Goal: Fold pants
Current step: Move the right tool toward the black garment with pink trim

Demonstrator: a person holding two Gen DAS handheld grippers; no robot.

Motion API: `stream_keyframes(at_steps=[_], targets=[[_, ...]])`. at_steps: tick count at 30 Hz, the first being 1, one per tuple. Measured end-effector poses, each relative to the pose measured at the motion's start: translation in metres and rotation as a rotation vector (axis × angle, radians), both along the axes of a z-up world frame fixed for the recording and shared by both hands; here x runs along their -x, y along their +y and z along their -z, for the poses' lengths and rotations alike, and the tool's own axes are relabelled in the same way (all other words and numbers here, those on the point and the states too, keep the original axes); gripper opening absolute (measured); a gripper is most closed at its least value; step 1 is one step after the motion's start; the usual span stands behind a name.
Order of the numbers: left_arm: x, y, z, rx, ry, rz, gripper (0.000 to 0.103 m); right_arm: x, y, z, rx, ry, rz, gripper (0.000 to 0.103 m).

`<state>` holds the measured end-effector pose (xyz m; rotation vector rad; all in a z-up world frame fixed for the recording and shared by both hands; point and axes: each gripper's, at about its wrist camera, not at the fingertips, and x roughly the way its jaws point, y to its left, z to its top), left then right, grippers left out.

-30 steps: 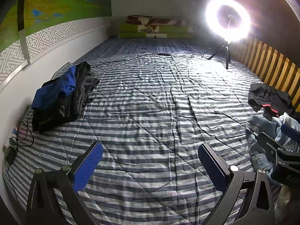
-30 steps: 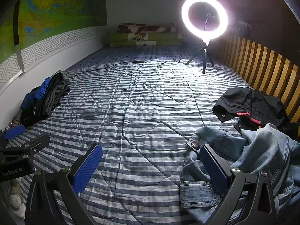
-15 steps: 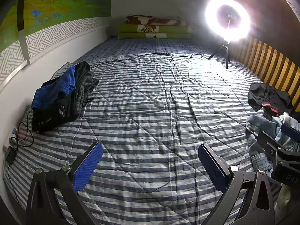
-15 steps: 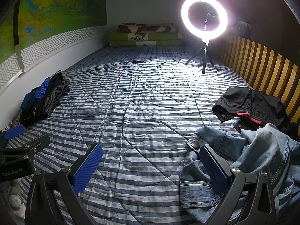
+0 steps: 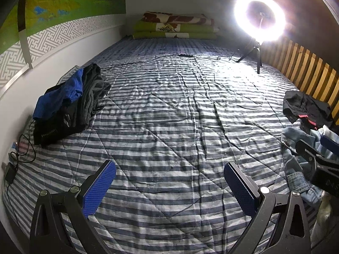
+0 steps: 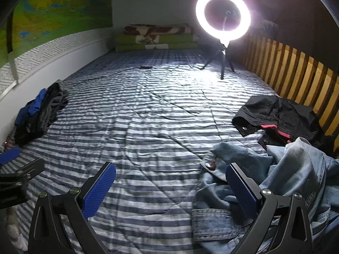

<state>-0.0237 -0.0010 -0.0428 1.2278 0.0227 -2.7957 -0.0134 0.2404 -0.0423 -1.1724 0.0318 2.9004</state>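
Crumpled light-blue jeans [image 6: 275, 182] lie in a heap at the right of the striped bed cover [image 6: 148, 131]; in the left wrist view the jeans [image 5: 296, 165] show at the right edge. Black pants with a pink trim [image 6: 279, 118] lie just beyond them by the slats. My right gripper [image 6: 169, 182] is open, its right finger [image 6: 241, 188] over the edge of the jeans, nothing between its pads. Over bare cover, my left gripper [image 5: 169, 180] stands open and empty. Each gripper shows at the other view's edge.
A stack of dark and blue clothes [image 5: 63, 105] sits by the left wall, with cables [image 5: 19, 148] near it. A lit ring light on a tripod [image 6: 222, 21] stands at the back right. Wooden slats [image 6: 296, 72] line the right side. Folded blankets [image 6: 156, 36] lie at the far end.
The right wrist view has shifted slightly, with the ring light now seeming a little nearer. The left gripper and the clothes have not visibly moved.
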Motion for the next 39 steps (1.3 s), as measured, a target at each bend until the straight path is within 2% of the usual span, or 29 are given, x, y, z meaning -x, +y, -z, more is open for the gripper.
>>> stream_keyframes(at_steps=[5, 11, 16, 20, 24, 28, 34, 39], targets=[[0.007, 0.005, 0.002, -0.008, -0.007, 0.008, 0.103, 0.011, 0.018, 0.009, 0.033, -0.042, 0.031, 0.102], [0.016, 0.013, 0.018, -0.001, -0.048, 0.011, 0.103, 0.03, 0.048, 0.008, 0.027, -0.041, 0.094, 0.102], [0.022, 0.014, 0.037, -0.013, -0.091, 0.019, 0.103, 0.053, 0.117, 0.001, 0.065, -0.039, 0.261, 0.102], [0.024, 0.016, 0.046, 0.003, -0.092, 0.032, 0.103, 0.063, 0.178, -0.001, 0.02, -0.022, 0.422, 0.102], [0.028, 0.018, 0.055, -0.008, -0.107, 0.037, 0.103, 0.068, 0.237, 0.007, 0.007, -0.045, 0.557, 0.102], [0.032, 0.022, 0.064, -0.014, -0.114, 0.034, 0.103, 0.069, 0.279, 0.018, 0.063, -0.074, 0.611, 0.102], [0.037, 0.035, 0.074, -0.007, -0.13, 0.041, 0.103, 0.075, 0.323, 0.024, 0.05, -0.083, 0.72, 0.102], [0.042, 0.045, 0.081, 0.011, -0.137, 0.056, 0.103, 0.076, 0.371, 0.047, 0.152, -0.146, 0.823, 0.102]])
